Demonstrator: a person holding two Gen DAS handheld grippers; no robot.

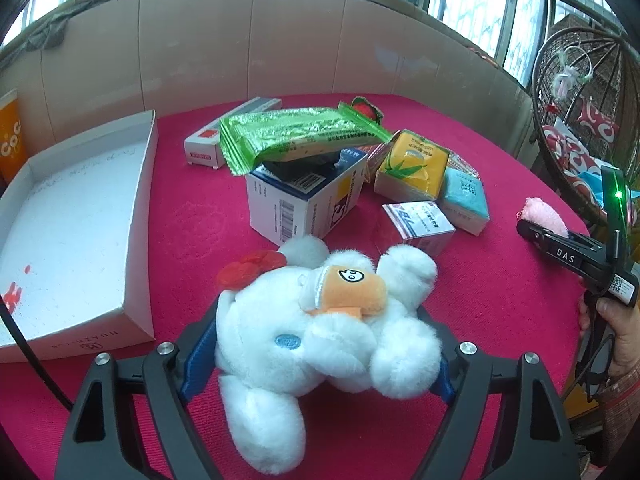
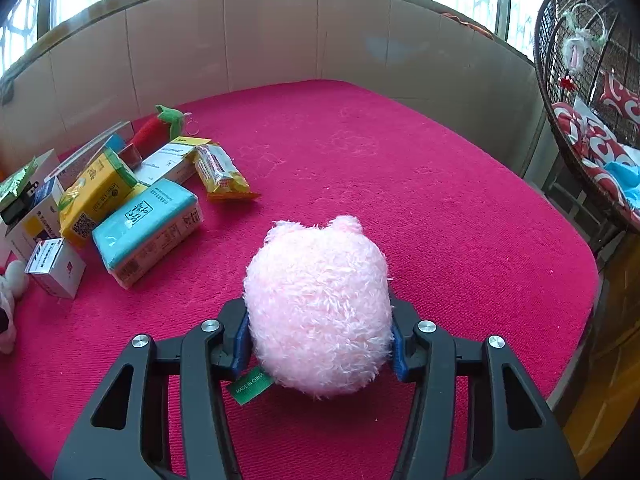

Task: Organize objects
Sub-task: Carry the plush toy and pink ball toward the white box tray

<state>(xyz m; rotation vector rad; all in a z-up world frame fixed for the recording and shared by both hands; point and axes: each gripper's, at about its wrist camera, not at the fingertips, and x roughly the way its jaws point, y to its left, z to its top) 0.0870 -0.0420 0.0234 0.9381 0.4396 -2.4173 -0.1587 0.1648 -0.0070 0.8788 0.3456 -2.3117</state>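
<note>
A plush in each of my grippers
My left gripper (image 1: 320,344) clamps the white bear (image 1: 320,332), my right gripper (image 2: 320,344) the pink plush (image 2: 318,304), presumably bound for the white tray (image 1: 136,216)

Two fisheye wrist cameras look forward and down along their grippers onto a magenta cloth-covered table (image 1: 460,300), both facing the tan panelled wall (image 2: 272,32) and the windows above it. The left view sits close over a white plush bear (image 1: 320,344), beside a shallow white cardboard tray (image 1: 136,240). The right view, further right, sits close behind a round pink plush toy (image 2: 320,304). Both share the yellow tissue pack (image 1: 412,168) (image 2: 96,196), the turquoise tissue pack (image 1: 466,200) (image 2: 148,224) and the dark wicker hanging chair (image 1: 576,80) (image 2: 560,64).
</note>
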